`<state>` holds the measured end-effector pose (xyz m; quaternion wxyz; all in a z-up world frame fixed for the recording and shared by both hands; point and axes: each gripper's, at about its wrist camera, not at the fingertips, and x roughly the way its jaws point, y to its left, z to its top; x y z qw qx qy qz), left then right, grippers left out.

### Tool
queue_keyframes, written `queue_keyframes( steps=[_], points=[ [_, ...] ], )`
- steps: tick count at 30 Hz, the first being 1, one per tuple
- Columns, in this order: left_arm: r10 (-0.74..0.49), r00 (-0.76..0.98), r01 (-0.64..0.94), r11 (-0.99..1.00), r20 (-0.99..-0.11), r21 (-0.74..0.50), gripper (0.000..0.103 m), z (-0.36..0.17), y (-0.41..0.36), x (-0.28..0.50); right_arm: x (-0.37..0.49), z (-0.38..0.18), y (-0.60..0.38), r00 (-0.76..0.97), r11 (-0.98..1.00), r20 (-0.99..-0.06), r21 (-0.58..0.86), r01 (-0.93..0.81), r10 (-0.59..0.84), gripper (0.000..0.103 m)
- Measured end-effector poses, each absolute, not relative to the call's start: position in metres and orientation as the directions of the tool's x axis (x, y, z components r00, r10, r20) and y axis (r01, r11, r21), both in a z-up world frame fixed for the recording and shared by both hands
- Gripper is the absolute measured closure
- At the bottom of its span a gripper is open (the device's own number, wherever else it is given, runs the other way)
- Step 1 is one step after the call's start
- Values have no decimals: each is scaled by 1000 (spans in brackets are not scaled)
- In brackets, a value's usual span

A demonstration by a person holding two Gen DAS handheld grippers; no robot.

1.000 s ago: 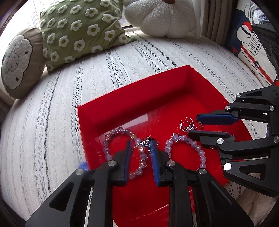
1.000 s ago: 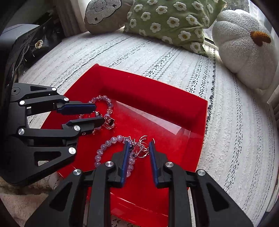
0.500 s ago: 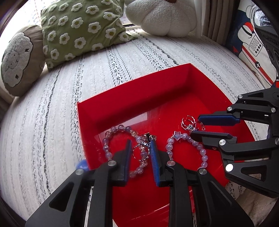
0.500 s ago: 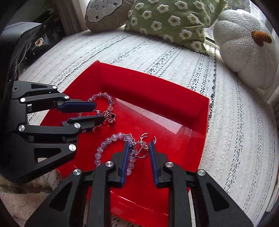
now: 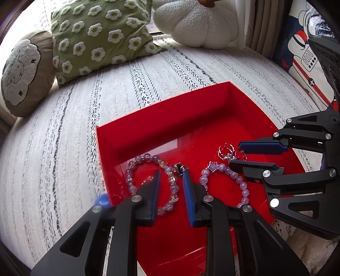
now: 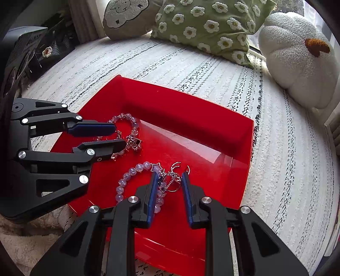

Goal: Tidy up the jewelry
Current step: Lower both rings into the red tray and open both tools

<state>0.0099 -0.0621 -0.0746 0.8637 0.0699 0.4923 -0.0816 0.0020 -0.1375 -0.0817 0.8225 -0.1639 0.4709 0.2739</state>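
Observation:
A red square tray (image 5: 170,118) (image 6: 191,106) lies on a white striped bedcover. In it lie a pale purple bead bracelet (image 5: 140,158) (image 6: 127,116) with a small dark charm (image 5: 180,168) (image 6: 136,144), a second bead bracelet with a star bead (image 5: 233,176) (image 6: 131,172), and a cluster of silver rings (image 5: 227,150) (image 6: 174,176). My left gripper (image 5: 171,172) (image 6: 119,133) is open, its jaws straddling the first bracelet's side with the charm. My right gripper (image 6: 169,175) (image 5: 235,155) is open around the silver rings.
A green daisy cushion (image 5: 99,36) (image 6: 212,25), a beige sheep cushion (image 5: 23,70) (image 6: 127,14) and a white pumpkin cushion (image 5: 195,23) (image 6: 297,59) line the far side. A printed cushion (image 5: 303,63) is at the right. A blue round thing (image 5: 102,200) sits beside the tray's left edge.
Both grippers have drawn back slightly and stay open; the left jaws have opened a little wider around the bracelet. The jewelry has not moved.

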Motion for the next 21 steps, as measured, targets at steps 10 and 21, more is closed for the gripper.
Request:
queue_keyframes(
  steps=[10,21],
  points=[
    [-129,508,192,981,-851,-34,83,-64,-53,8,2,-76,-143,424,811,-852,1,-585,307,80],
    [-149,567,183,982,-810,-52,83,-42,-43,-1,-2,-67,-145,454,809,-833,-15,-588,315,80]
  ],
)
